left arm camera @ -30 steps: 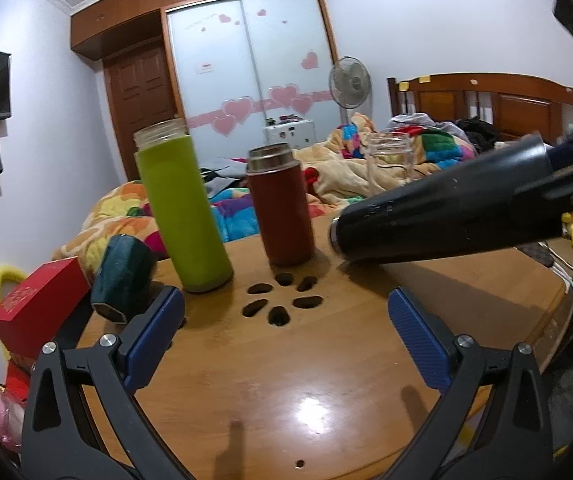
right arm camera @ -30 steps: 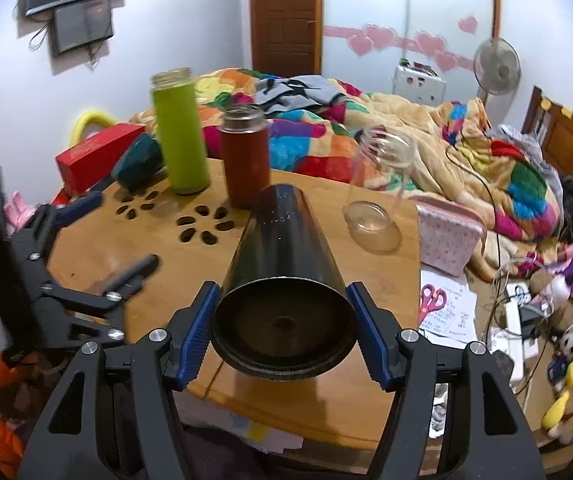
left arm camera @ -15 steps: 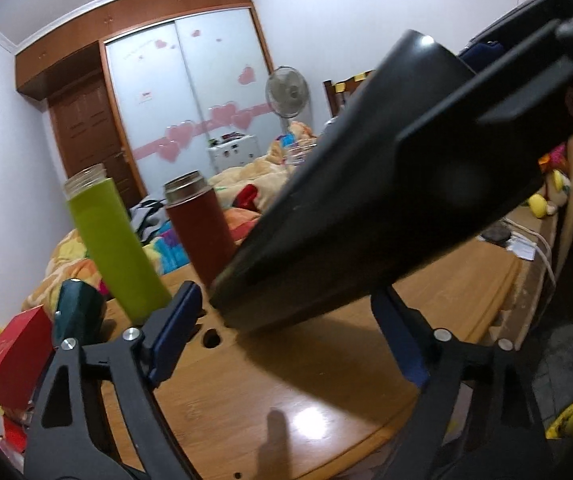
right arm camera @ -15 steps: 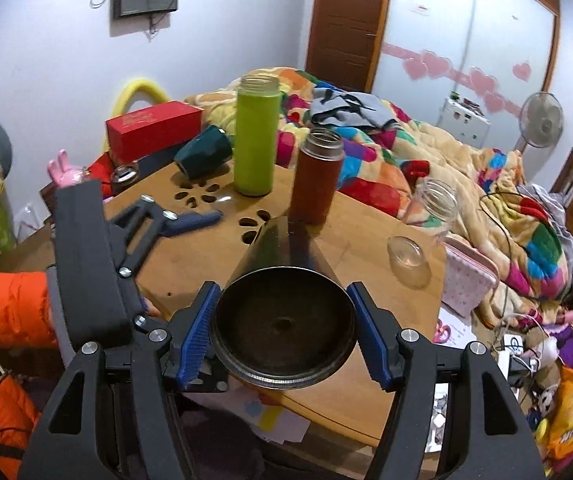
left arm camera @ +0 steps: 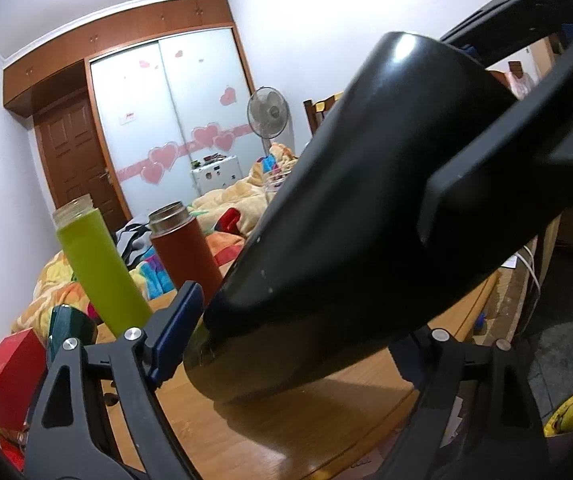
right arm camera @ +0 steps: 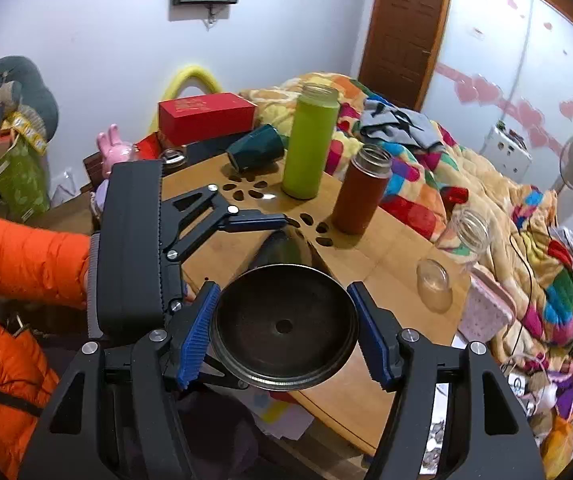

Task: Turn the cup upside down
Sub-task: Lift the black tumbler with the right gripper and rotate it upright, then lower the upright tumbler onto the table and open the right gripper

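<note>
My right gripper (right arm camera: pixel 284 336) is shut on a tall black cup (right arm camera: pixel 284 328), gripping its base end; the cup's mouth points down toward the wooden table (right arm camera: pixel 366 240). In the left wrist view the black cup (left arm camera: pixel 346 232) fills the frame, tilted, with its mouth end low between my left gripper's fingers. My left gripper (left arm camera: pixel 286 336) is open around that mouth end; its left blue pad (left arm camera: pixel 174 328) shows, the right one is hidden behind the cup. The left gripper also shows in the right wrist view (right arm camera: pixel 254 220), beside the cup.
A green bottle (right arm camera: pixel 310 144), a brown flask (right arm camera: pixel 360 192), a dark green mug on its side (right arm camera: pixel 256 152) and a glass jar (right arm camera: pixel 466 232) with its lid (right arm camera: pixel 432 284) are on the table. A red box (right arm camera: pixel 206 114) lies at the far left. A bed is behind.
The right gripper has tipped the black cup further, mouth lower toward the table. The left gripper has come closer, and the cup's mouth end now sits between its open fingers.
</note>
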Action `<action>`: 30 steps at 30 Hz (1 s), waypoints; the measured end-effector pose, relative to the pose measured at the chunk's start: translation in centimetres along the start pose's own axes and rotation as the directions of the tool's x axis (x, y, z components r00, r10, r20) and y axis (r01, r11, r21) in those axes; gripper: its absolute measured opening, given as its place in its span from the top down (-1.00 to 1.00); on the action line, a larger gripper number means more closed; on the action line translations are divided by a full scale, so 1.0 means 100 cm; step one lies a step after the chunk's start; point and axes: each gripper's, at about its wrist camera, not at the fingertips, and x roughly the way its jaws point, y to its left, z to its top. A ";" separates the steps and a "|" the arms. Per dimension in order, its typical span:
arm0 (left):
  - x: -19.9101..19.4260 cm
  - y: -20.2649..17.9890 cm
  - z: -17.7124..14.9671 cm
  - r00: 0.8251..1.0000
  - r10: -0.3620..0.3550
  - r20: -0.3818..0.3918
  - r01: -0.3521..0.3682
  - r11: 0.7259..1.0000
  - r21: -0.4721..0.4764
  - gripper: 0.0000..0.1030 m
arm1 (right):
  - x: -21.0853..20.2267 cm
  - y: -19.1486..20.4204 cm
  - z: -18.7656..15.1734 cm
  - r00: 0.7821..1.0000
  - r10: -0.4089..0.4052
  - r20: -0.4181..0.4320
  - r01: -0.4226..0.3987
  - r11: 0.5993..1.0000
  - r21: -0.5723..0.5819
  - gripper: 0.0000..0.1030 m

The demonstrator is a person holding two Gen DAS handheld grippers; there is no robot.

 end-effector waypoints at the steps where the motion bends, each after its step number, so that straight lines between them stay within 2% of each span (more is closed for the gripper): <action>1: 0.000 0.000 0.000 1.000 0.004 0.001 -0.004 1.000 0.001 -0.61 | -0.002 0.000 0.000 1.000 0.001 0.003 -0.001 1.000 -0.005 -0.20; 7: -0.004 -0.001 0.005 0.999 0.051 -0.006 -0.051 0.999 -0.014 -0.48 | -0.015 -0.005 0.001 0.999 0.009 0.032 -0.010 1.000 0.024 -0.21; 10: -0.008 0.003 0.008 0.997 0.071 -0.008 -0.071 0.997 -0.018 -0.40 | -0.022 -0.006 0.004 0.998 -0.031 0.056 0.029 0.999 0.038 -0.39; 14: -0.016 0.012 0.014 0.998 0.068 -0.016 -0.069 0.996 -0.054 -0.32 | -0.026 -0.007 0.007 0.993 -0.077 0.094 0.071 0.996 0.058 -0.44; 18: -0.019 0.029 0.021 0.998 0.055 -0.041 -0.060 0.991 -0.121 -0.27 | -0.027 -0.013 0.008 0.985 -0.118 0.125 0.106 0.990 0.097 -0.44; 24: -0.013 0.055 0.025 0.996 0.021 -0.089 -0.039 0.976 -0.214 -0.25 | -0.022 -0.034 0.008 0.979 -0.162 0.120 0.135 0.969 0.206 -0.44; 30: 0.000 0.075 0.033 0.988 -0.044 -0.146 0.000 0.957 -0.290 -0.25 | -0.010 -0.052 0.004 0.964 -0.247 0.097 0.206 0.927 0.312 -0.44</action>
